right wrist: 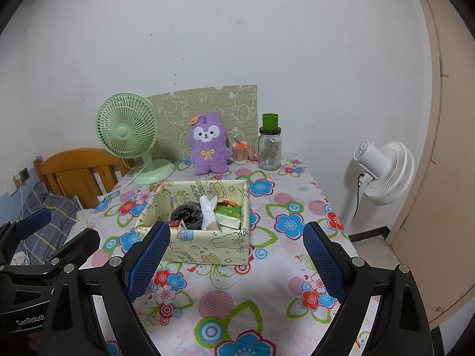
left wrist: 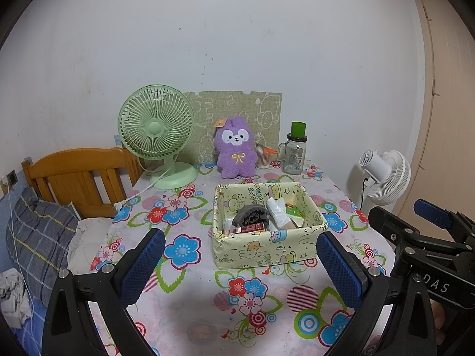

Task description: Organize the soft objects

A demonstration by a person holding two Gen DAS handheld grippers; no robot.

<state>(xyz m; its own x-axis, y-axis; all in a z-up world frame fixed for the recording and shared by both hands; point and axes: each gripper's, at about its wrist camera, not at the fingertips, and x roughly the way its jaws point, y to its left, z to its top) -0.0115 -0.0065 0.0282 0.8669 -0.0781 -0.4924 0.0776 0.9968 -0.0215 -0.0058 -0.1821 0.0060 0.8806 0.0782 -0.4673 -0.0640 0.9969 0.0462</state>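
Observation:
A pale yellow cartoon-print box [left wrist: 267, 249] [right wrist: 207, 252] sits mid-table, holding a dark grey soft item [left wrist: 252, 215] [right wrist: 188, 214], a white glove [left wrist: 277, 212] [right wrist: 209, 212] and small packets. A purple plush bunny [left wrist: 236, 151] [right wrist: 209, 148] stands upright at the table's back. My left gripper [left wrist: 240, 252] is open and empty, hovering in front of the box. My right gripper [right wrist: 237, 243] is also open and empty, near the box's front edge. In the left wrist view the right gripper [left wrist: 430, 222] shows at the right edge; the left gripper [right wrist: 35, 231] shows at the left of the right wrist view.
A green desk fan [left wrist: 157, 130] [right wrist: 130, 136] stands back left. A glass jar with a green cup on top [left wrist: 295, 154] [right wrist: 269, 145] and a cotton-swab pot [left wrist: 263, 157] stand back right. A white floor fan [right wrist: 383, 172] is off the right side, a wooden bed frame [left wrist: 80, 175] at left.

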